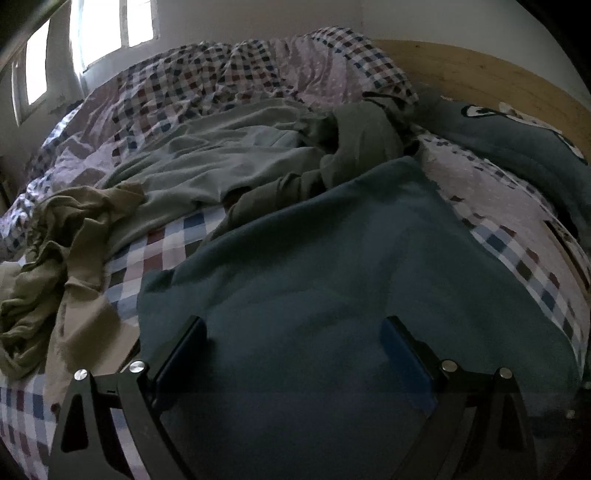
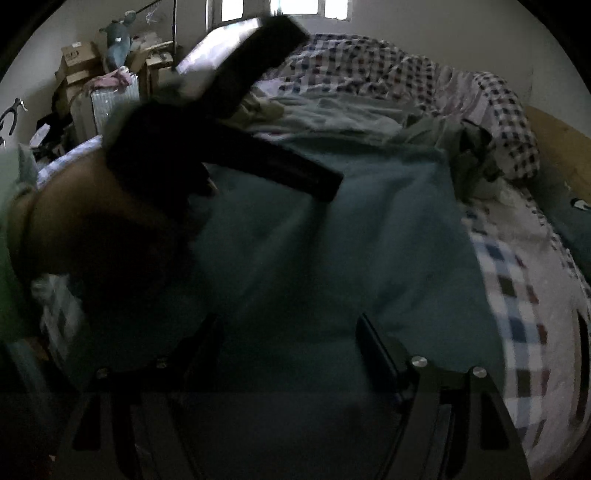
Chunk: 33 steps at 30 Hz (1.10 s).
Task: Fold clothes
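Observation:
A dark teal garment lies spread flat on the checked bed; it also shows in the right wrist view. My left gripper is open and empty, its jaws wide apart just above the garment's near part. My right gripper is open and empty over the same garment's near edge. In the right wrist view the left gripper and the hand holding it reach in from the left, blurred, over the garment. A light grey-green garment, a dark olive one and a crumpled khaki one lie farther back.
The checked duvet is bunched along the far side. A wooden headboard and a dark teal pillow are at the right. Boxes and clutter stand beyond the bed's left side. A window is behind.

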Motion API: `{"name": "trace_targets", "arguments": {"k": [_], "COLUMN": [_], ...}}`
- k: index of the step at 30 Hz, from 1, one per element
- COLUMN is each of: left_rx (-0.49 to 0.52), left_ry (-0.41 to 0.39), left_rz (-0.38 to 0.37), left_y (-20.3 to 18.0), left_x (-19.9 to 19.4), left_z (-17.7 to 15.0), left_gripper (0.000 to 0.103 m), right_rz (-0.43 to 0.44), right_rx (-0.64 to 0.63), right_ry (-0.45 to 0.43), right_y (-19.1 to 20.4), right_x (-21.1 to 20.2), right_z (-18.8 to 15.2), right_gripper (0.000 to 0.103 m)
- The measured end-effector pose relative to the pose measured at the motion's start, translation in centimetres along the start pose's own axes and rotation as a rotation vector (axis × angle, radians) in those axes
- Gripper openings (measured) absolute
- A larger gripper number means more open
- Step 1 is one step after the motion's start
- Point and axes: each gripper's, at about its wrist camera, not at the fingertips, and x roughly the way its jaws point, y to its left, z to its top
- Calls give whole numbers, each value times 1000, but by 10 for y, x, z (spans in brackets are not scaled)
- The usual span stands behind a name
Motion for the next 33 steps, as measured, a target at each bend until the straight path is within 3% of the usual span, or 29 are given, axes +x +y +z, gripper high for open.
{"name": "trace_targets", "arguments": {"k": [9,13,17,22,26,33], "left_rx": [109,151,197,121,14,-90], "left_ry": [-40,-47,-29,-2,41,143], "left_rz": [-46,-5,48,45,21,-20], "left_y": [-42,-57,-72,-73,-66,-56], "left_x": [-56,-73,-85,-106,-119,-139], "left_z": [-32,-58,-91,-123,-146,-172], "left_gripper": [97,97,97,97,97,97], "right_rz": [68,2,-17,-13,-24,-3], "right_rx": [-21,2,200,336,325,281], "right_ry": [64,-16,-113,-159,-174,-198], "right_y": [2,-24,-67,-93,-91,-78], "right_x": [-42,-80,-100,-103,-100,-101], "right_z": [-12,-18,-19,-20,-13,-7], "right_gripper": [79,83,86,86,86,86]}}
